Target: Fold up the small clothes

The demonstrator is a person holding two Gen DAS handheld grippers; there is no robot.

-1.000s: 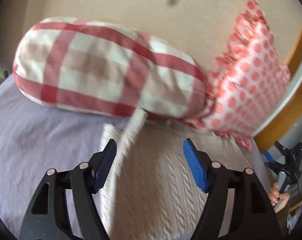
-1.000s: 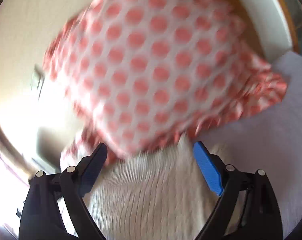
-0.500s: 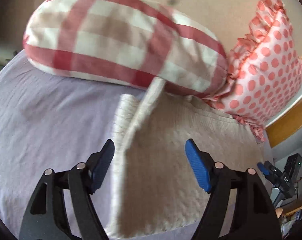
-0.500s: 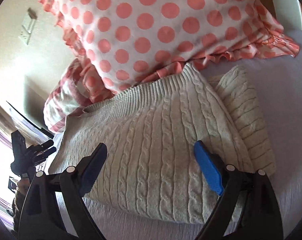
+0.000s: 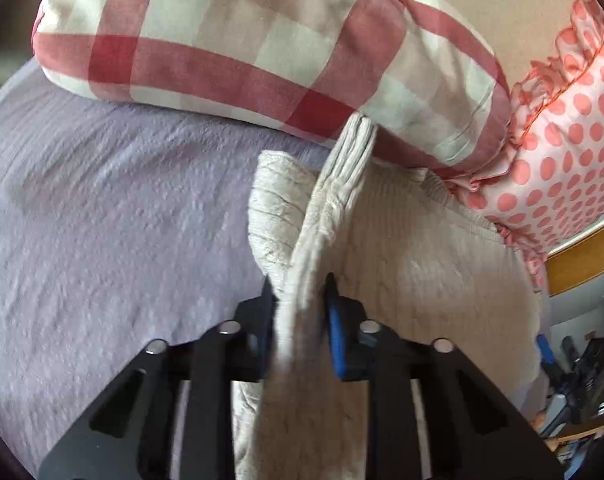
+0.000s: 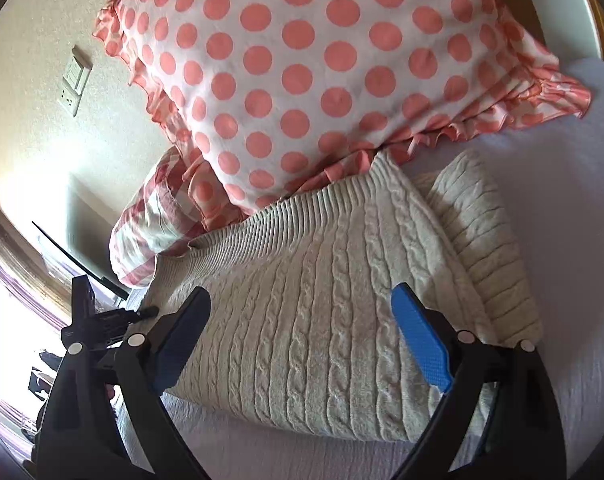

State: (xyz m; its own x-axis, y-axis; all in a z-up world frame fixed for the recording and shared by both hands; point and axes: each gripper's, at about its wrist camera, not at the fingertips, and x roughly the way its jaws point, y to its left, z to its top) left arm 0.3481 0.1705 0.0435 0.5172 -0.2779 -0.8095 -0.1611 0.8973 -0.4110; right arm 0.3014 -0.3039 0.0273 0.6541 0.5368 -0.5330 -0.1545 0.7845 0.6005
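— So, how will the sweater [image 6: 313, 304] handle?
— Soft, thick cable knit; floppy and probably a bit heavy, so it sags. It lies on the bed [image 5: 102, 216], its top against the pillows. The left gripper [image 5: 300, 300] is clamped on a sleeve [image 5: 333, 196], raised off the body. Cuffs and ribbed edges look like the best holds.
— And the right gripper [image 6: 302, 344]?
— Spread wide, holding nothing, over the body.
— Obstacles?
— The check pillow [image 5: 242, 40] and dotted pillow [image 6: 302, 60] touch the far edge, crowding any fold that way.
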